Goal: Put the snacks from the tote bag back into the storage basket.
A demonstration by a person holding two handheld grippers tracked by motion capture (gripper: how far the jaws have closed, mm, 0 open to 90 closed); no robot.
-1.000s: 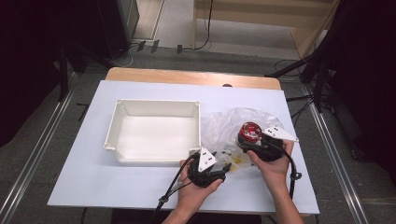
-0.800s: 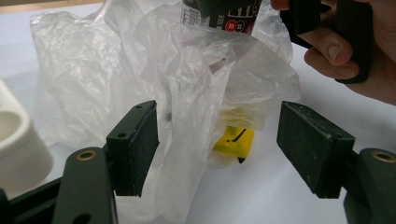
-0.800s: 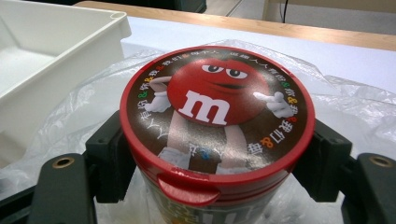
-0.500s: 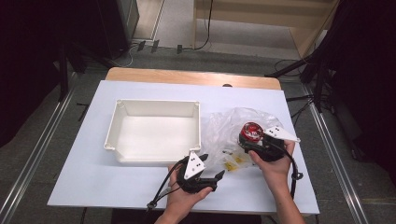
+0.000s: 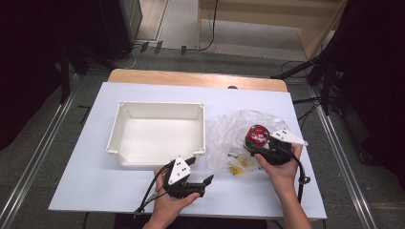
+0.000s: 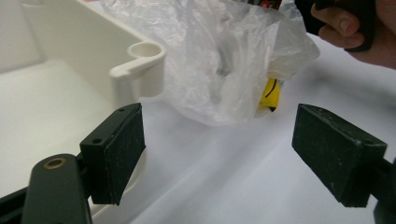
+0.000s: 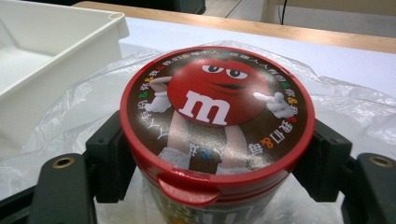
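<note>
A round candy can (image 5: 258,134) with a red lid and a cartoon figure stands upright over a crumpled clear plastic bag (image 5: 229,131). My right gripper (image 5: 256,141) is shut on the can (image 7: 215,112), one jaw on each side below the lid; the right gripper (image 7: 215,156) holds it over the bag (image 7: 345,107). Near the table's front edge, my left gripper (image 5: 200,170) is open and holds nothing. In its own view the left gripper (image 6: 229,154) faces the bag (image 6: 219,60), a short way off. Small yellow packets (image 5: 239,164) lie inside the bag.
A white empty tray (image 5: 117,138) sits left of the bag; its corner post (image 6: 140,56) is just beyond my left jaw. The tray's rim (image 7: 56,42) lies to the left of the can. A wooden strip (image 5: 196,78) borders the table's far edge.
My left gripper has drawn back leftward from the bag toward the front edge. The right gripper and the can have stayed where they were.
</note>
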